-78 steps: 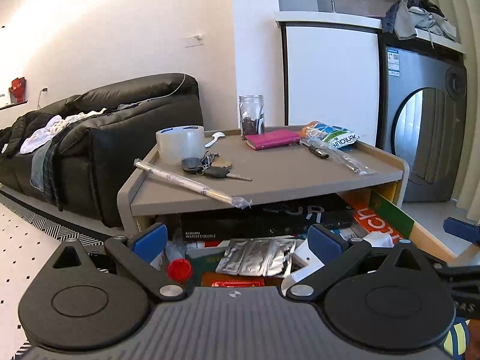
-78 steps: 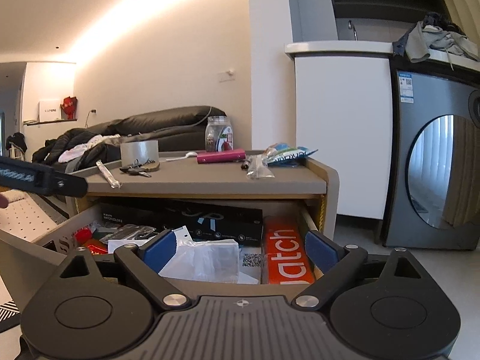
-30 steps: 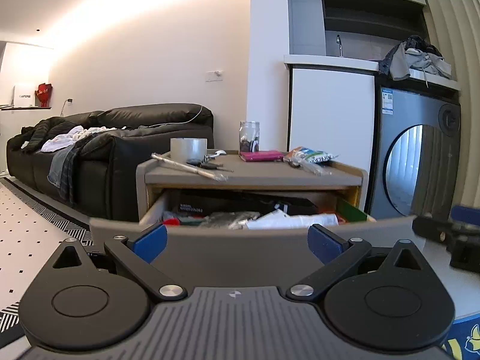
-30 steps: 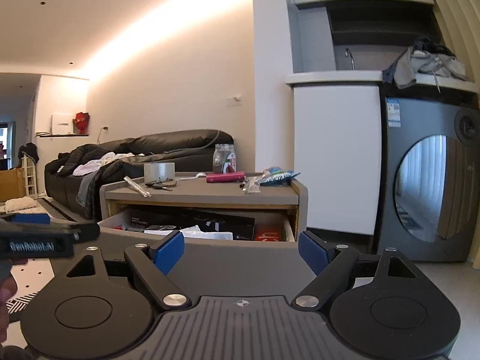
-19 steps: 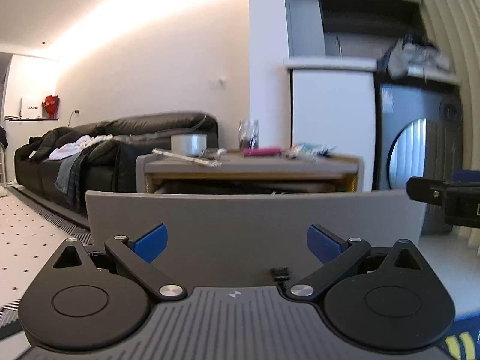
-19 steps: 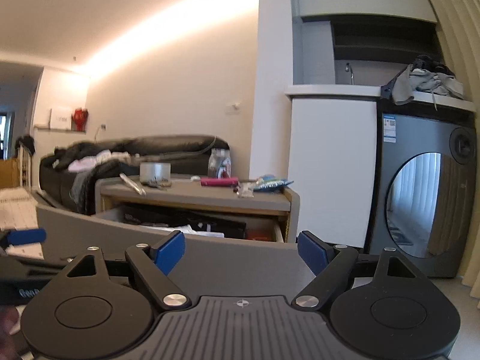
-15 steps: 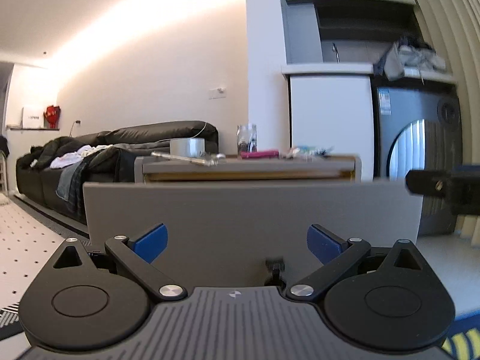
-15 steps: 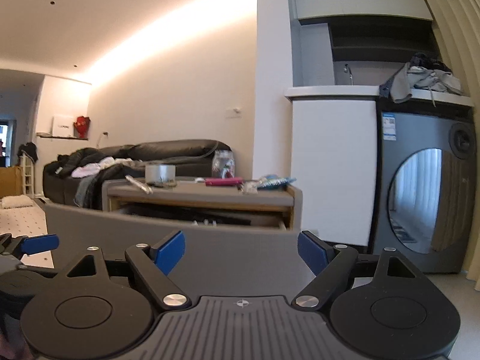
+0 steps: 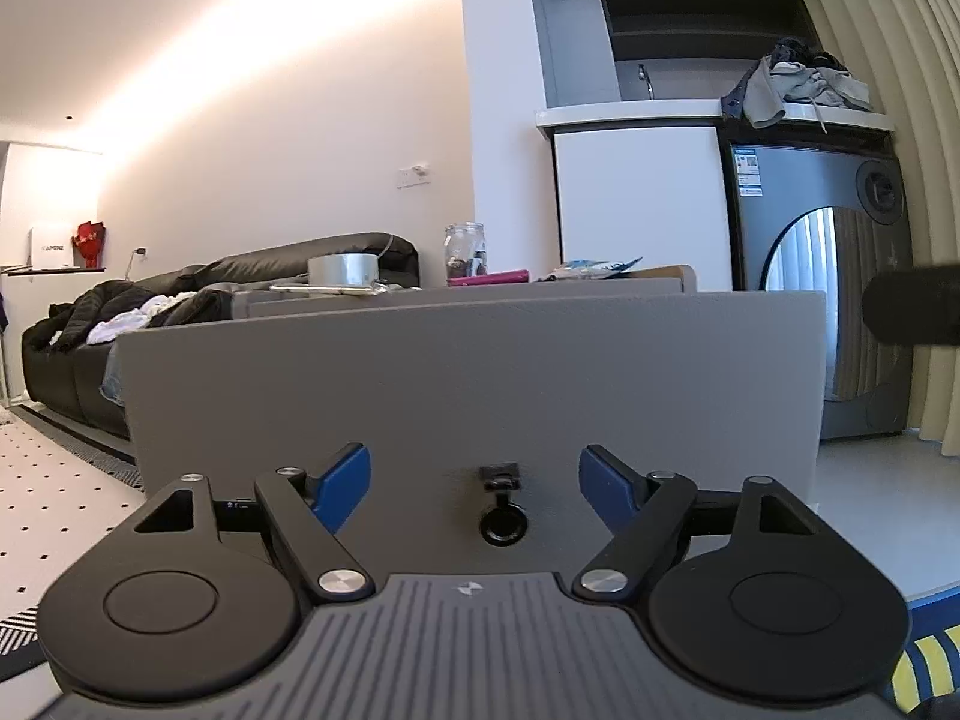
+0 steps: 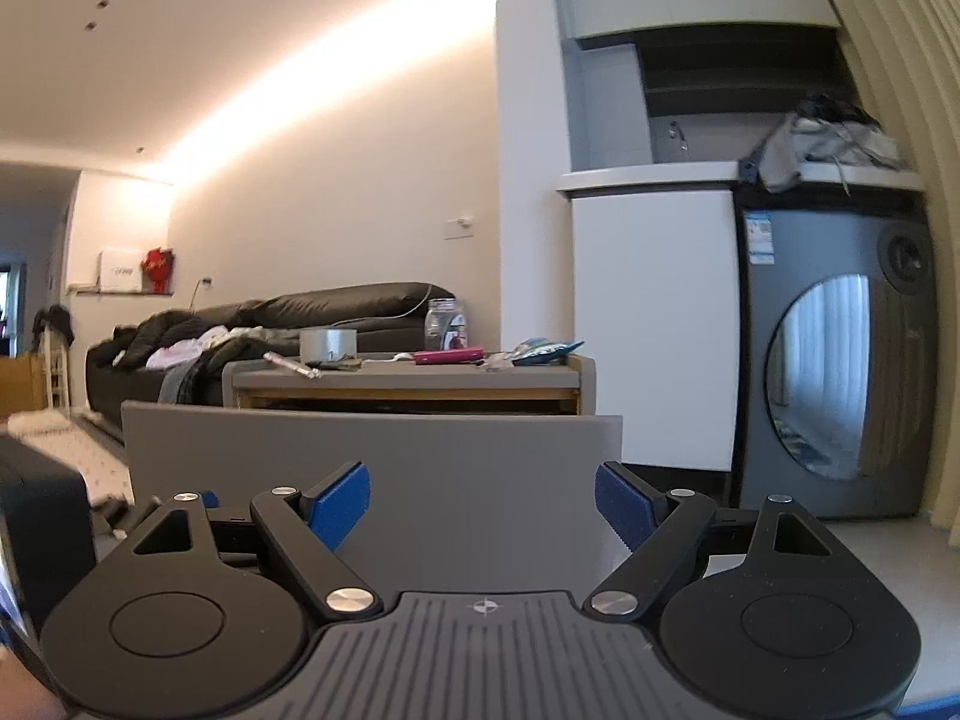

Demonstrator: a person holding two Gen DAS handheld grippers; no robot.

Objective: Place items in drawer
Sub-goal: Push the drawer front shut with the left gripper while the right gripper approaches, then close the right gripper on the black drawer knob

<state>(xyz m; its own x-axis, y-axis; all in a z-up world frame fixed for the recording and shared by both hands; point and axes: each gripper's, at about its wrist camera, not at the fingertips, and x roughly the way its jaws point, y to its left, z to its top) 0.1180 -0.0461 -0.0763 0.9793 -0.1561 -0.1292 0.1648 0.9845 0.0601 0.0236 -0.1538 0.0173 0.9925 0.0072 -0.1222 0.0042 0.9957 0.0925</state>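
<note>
Left gripper: low in front of the drawer front, jaws spread wide and holding nothing, its blue pads either side of the small black handle.
Right gripper: also low before the same panel, jaws wide apart and empty.
Drawer: pulled out from under the desk; its grey front panel faces both cameras and hides what lies inside.
Desk: just behind the drawer, grey top with a raised rim.
Items on the desk: tape roll at the left with a wrapped stick and keys beside it, glass jar behind, pink wallet in the middle, snack packet at the right.
Behind: black sofa at the left with clothes on it, washing machine at the right.
</note>
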